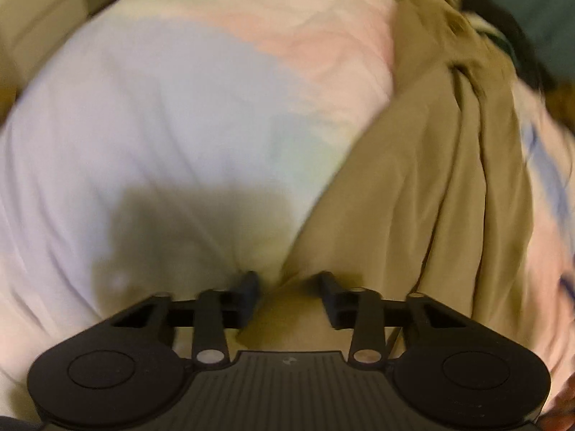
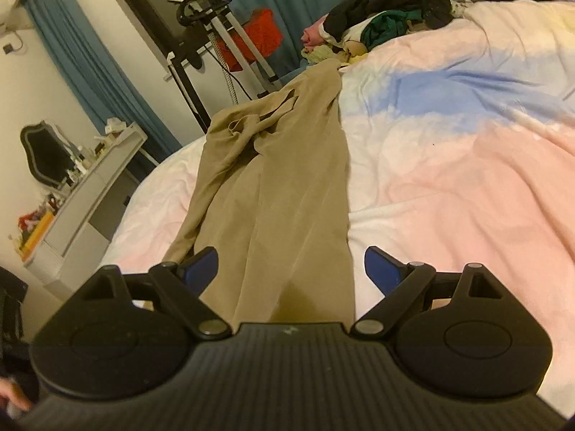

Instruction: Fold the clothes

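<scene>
Tan trousers (image 1: 413, 186) lie long on the pastel bed cover (image 1: 161, 107), and the left gripper (image 1: 287, 287) pinches their near end with its fingers close together, while in the right view the right gripper (image 2: 291, 265) hangs wide open, holding nothing, over the near trouser end, with a clothes pile (image 2: 377, 21) far off.

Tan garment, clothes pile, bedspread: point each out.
Tan garment (image 2: 287, 194): right wrist view, its flat middle.
Clothes pile (image 2: 381, 18): right wrist view, dark top piece.
Bedspread (image 2: 467, 179): right wrist view, bare pink patch.
</scene>
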Demonstrator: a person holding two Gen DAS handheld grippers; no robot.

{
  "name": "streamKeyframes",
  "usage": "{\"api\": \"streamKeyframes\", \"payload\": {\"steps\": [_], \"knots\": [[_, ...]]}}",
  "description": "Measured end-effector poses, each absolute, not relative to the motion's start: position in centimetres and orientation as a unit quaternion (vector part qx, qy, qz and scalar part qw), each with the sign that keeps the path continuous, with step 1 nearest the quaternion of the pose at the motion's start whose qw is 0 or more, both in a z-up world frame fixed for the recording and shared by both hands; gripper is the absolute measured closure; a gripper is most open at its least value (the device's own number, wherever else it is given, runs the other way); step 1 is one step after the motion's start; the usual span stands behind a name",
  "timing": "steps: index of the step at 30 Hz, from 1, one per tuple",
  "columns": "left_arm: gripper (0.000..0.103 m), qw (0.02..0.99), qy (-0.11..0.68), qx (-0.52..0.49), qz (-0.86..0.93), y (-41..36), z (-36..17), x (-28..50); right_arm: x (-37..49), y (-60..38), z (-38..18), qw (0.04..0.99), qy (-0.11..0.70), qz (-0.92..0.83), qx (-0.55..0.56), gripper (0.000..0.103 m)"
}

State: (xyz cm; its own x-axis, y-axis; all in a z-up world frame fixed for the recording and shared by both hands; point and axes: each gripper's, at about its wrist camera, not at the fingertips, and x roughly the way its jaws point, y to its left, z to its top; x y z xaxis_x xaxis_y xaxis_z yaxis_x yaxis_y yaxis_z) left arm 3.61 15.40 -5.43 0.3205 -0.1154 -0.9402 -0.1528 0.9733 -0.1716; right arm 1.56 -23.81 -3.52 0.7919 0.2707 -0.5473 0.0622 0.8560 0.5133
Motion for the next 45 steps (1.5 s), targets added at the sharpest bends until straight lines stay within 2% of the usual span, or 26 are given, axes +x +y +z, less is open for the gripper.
{"api": "streamKeyframes", "payload": {"steps": [1, 3, 10, 14, 17, 21, 24, 25, 26, 28, 30, 32, 34, 39, 42, 45], "knots": [[0.096, 0.811, 0.578, -0.089, 0.006, 14.6, -5.1, 3.3, 1.5, -23.9, -3.5, 0.909, 0.316, 0.057, 0.266, 0.013], [0.100, 0.840, 0.542, -0.032, -0.005, 12.7, -3.7, 2.0, 1.4, -24.0, -3.5, 0.908, 0.316, 0.058, 0.268, 0.013], [0.101, 0.908, 0.387, 0.133, -0.084, 5.5, 0.9, -4.2, 1.6, -24.2, -3.6, 0.906, 0.315, 0.061, 0.277, 0.013], [0.102, 0.902, 0.337, 0.212, -0.169, 0.5, 0.3, -7.0, 1.7, -24.3, -3.6, 0.905, 0.314, 0.061, 0.280, 0.013], [0.102, 0.878, 0.351, 0.243, -0.217, -2.7, -2.4, -7.2, 1.7, -24.4, -3.8, 0.904, 0.316, 0.056, 0.283, 0.013], [0.102, 0.846, 0.417, 0.228, -0.241, -3.1, -5.6, -6.4, 1.7, -24.6, -4.2, 0.899, 0.322, 0.050, 0.292, 0.013], [0.091, 0.839, 0.447, 0.183, -0.253, -2.1, -5.3, -5.3, 1.7, -24.6, -4.2, 0.898, 0.321, 0.054, 0.297, 0.013], [0.083, 0.838, 0.453, 0.163, -0.257, -1.5, -5.0, -5.0, 1.7, -24.6, -4.1, 0.898, 0.319, 0.056, 0.297, 0.013], [0.069, 0.837, 0.460, 0.143, -0.261, -1.0, -4.6, -4.7, 1.8, -24.6, -4.0, 0.900, 0.317, 0.054, 0.296, 0.013], [0.052, 0.840, 0.460, 0.115, -0.264, 0.1, -3.4, -3.8, 1.8, -24.5, -3.7, 0.905, 0.308, 0.046, 0.290, 0.013], [0.046, 0.852, 0.445, 0.108, -0.254, 0.8, -2.4, -2.3, 1.9, -24.5, -3.3, 0.913, 0.293, 0.032, 0.281, 0.013], [0.032, 0.869, 0.418, 0.118, -0.235, 0.2, -1.5, 0.4, 2.2, -24.8, -3.1, 0.921, 0.277, 0.014, 0.274, 0.013], [0.025, 0.885, 0.396, 0.127, -0.211, -0.2, -1.0, 4.1, 2.6, -25.1, -3.1, 0.926, 0.265, -0.003, 0.269, 0.013], [0.025, 0.916, 0.342, 0.134, -0.161, -2.7, -0.8, 15.3, 4.8, -25.4, -4.1, 0.932, 0.257, -0.034, 0.252, 0.013], [0.025, 0.931, 0.302, 0.156, -0.134, -5.4, -2.2, 21.4, 6.3, -25.4, -5.1, 0.936, 0.256, -0.043, 0.239, 0.013], [0.025, 0.937, 0.296, 0.163, -0.090, -7.8, -4.4, 28.1, 8.3, -25.4, -6.6, 0.936, 0.262, -0.047, 0.230, 0.013]]}}
